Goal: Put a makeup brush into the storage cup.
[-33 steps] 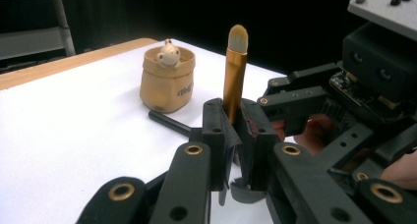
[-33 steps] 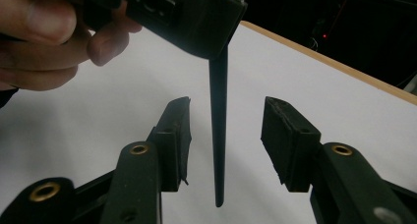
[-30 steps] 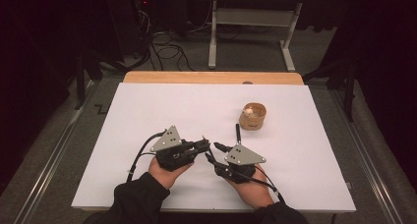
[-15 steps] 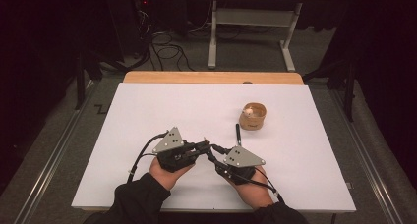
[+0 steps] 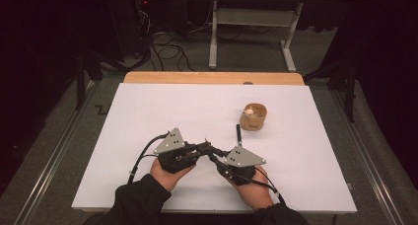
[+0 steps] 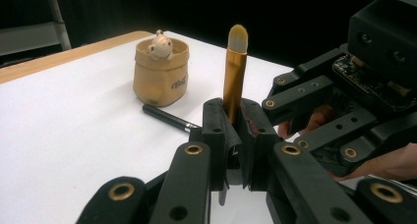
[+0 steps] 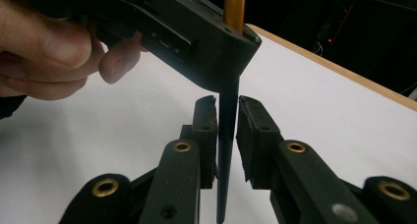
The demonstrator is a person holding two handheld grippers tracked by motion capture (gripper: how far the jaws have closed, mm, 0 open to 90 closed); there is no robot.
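A makeup brush with a gold ferrule, pale bristles and a dark handle stands upright in my left gripper, which is shut on it just below the ferrule. From the other side, my right gripper has just been closing on the thin dark handle lower down, and its pads meet the handle at their tips. In the high view the two grippers, left and right, meet tip to tip above the near middle of the white table.
A small tan pot with a little animal figure in it stands right of centre. A black pen lies on the table between the pot and the grippers. A wooden strip runs along the far edge.
Both hands have kept their place. The right gripper's jaws have drawn closer together by the left gripper's tips.
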